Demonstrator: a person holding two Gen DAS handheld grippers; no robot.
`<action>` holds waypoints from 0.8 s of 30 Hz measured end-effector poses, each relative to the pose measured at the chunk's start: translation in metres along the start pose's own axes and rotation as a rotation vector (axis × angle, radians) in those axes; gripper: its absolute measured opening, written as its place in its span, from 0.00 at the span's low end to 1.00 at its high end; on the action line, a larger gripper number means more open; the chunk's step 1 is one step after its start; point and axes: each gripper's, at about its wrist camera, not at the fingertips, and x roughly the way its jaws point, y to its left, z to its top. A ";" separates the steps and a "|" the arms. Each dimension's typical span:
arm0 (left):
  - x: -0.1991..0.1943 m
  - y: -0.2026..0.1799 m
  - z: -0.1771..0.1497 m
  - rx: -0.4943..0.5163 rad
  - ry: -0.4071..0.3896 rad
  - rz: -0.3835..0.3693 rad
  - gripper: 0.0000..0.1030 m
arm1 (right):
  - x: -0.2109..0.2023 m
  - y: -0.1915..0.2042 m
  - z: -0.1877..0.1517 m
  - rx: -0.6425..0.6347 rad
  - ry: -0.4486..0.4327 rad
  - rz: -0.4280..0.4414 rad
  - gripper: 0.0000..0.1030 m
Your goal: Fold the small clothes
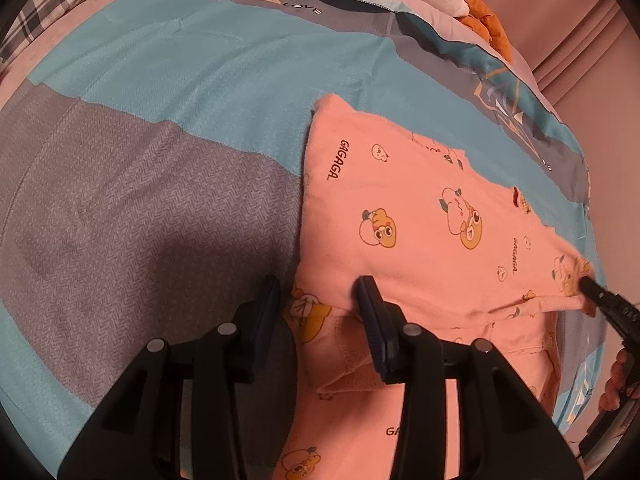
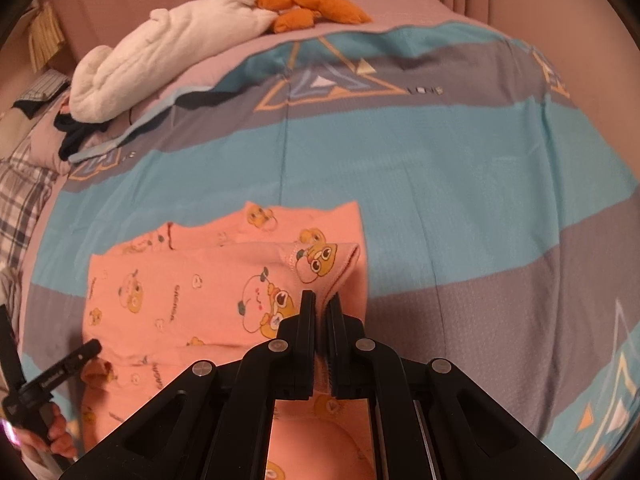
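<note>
Left wrist view shows the pink garment (image 1: pixel 420 216), printed with cartoon animals and the word GAGAGA, lying on the striped bedspread (image 1: pixel 180 92) and filling the lower right half of the frame. Its upper part lies flat, while a folded edge with a ribbed cuff bunches up near the bottom centre. The left gripper (image 1: pixel 320 292) stands over that folded edge with its jaws partly apart; the right-hand finger rests on the pink cloth, the left-hand finger sits over the grey stripe just beside the garment's edge, and whether the pads press any fabric cannot be told. At the right edge of this frame the tip of the right gripper (image 1: pixel 592 286) meets a corner of the garment.

From the right wrist view, the garment (image 2: pixel 192 288) sits in the lower left, and the right gripper (image 2: pixel 322 304) has its jaws closed narrow on a raised fold of pink cloth with a ribbed hem. At the lower left of this frame the left gripper (image 2: pixel 94 346) touches the garment's edge, held by a hand (image 2: pixel 56 436).

Beyond the garment, at the top of the frame, a white plush toy (image 2: pixel 168 52) with orange feet (image 2: pixel 308 8) lies on the bedspread (image 2: pixel 460 152). Plaid fabric (image 2: pixel 20 200) shows at the left edge.
</note>
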 end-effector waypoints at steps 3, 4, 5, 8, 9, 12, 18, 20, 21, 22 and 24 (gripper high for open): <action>0.000 0.000 0.001 -0.004 0.001 -0.002 0.41 | 0.011 -0.007 -0.004 0.022 0.030 0.004 0.06; 0.000 0.000 0.000 -0.005 0.001 -0.002 0.41 | 0.015 -0.008 -0.005 0.027 0.038 0.006 0.06; -0.001 0.001 0.000 -0.006 0.002 -0.003 0.41 | 0.019 -0.010 -0.006 0.032 0.048 0.006 0.06; 0.000 0.001 0.001 -0.007 0.004 -0.005 0.41 | 0.027 -0.013 -0.010 0.038 0.066 0.008 0.06; 0.000 0.001 0.001 -0.006 0.004 -0.005 0.41 | 0.030 -0.014 -0.011 0.038 0.072 0.005 0.06; 0.000 0.001 0.002 -0.005 0.004 -0.006 0.41 | 0.034 -0.019 -0.014 0.045 0.078 0.011 0.06; 0.001 0.000 0.002 -0.005 0.002 -0.003 0.41 | 0.030 -0.023 -0.014 0.049 0.059 -0.034 0.06; 0.001 0.000 0.002 -0.006 0.003 -0.004 0.41 | 0.026 -0.025 -0.014 0.044 0.051 -0.045 0.06; 0.002 0.000 0.002 -0.005 0.004 -0.005 0.41 | 0.026 -0.025 -0.014 0.041 0.050 -0.050 0.06; 0.002 0.000 0.002 -0.004 0.004 -0.006 0.41 | 0.025 -0.026 -0.016 0.035 0.047 -0.062 0.06; 0.002 0.001 0.002 -0.006 0.003 -0.008 0.41 | 0.025 -0.027 -0.018 0.033 0.051 -0.070 0.06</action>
